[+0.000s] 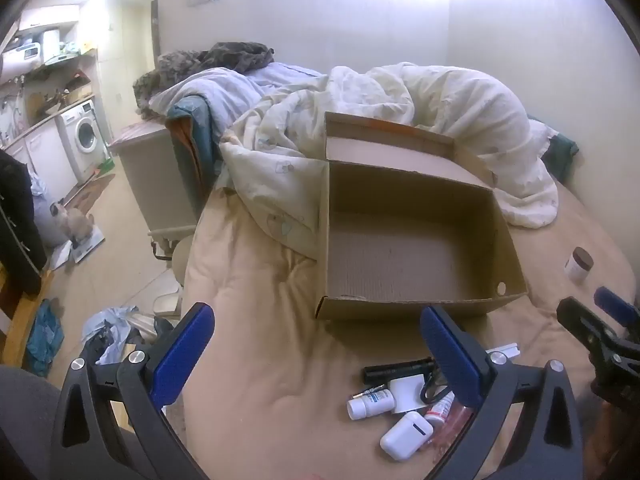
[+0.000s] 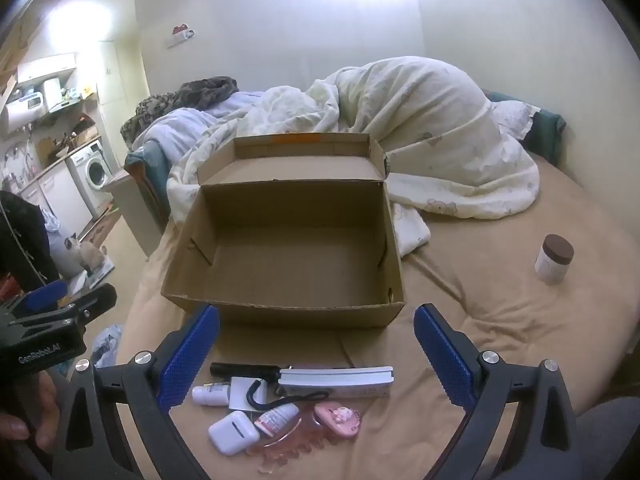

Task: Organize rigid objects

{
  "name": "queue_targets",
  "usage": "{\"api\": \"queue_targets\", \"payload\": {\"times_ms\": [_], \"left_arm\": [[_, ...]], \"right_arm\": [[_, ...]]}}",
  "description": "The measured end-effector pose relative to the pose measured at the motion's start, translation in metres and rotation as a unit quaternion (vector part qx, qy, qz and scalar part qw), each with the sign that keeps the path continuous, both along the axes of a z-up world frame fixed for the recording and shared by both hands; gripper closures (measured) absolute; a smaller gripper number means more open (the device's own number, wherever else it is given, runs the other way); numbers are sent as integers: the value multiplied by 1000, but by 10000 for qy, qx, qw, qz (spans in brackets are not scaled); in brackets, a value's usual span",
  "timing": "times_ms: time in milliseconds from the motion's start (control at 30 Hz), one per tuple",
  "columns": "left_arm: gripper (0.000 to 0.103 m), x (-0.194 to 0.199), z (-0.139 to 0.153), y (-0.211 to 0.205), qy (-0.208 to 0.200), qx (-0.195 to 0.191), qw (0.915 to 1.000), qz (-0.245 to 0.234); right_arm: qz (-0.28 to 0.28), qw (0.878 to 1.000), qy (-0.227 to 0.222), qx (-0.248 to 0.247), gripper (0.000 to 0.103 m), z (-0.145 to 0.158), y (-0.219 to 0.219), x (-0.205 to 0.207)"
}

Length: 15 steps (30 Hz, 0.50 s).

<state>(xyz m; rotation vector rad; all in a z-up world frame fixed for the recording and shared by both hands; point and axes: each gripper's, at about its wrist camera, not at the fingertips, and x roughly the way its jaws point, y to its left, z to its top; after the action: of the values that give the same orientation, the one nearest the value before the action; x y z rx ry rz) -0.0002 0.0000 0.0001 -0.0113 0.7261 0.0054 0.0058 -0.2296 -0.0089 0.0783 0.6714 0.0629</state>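
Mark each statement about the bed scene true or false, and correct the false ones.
1. The cardboard box has nothing in it. True.
2. The brown-lidded jar stands inside the box. False: it stands on the bed, apart, to the box's right.
3. Both the left gripper and right gripper are open and hold nothing. True.
4. The white earbud case lies beyond the box. False: it lies among the small items before it.

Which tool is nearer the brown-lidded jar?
Right. The right tool is open over the small items, with the jar off to its right on the bed. The left tool, also open, sits further left, beyond the right one.
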Motion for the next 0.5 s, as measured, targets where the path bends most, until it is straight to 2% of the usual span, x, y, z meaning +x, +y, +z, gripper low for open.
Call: {"api": "queue_targets", "payload": {"times_ms": [500], "left_arm": [[0, 0, 0, 0, -5, -32, 10000, -2]], "right_arm": [[3, 10000, 4, -79, 0, -1, 2, 0]]}}
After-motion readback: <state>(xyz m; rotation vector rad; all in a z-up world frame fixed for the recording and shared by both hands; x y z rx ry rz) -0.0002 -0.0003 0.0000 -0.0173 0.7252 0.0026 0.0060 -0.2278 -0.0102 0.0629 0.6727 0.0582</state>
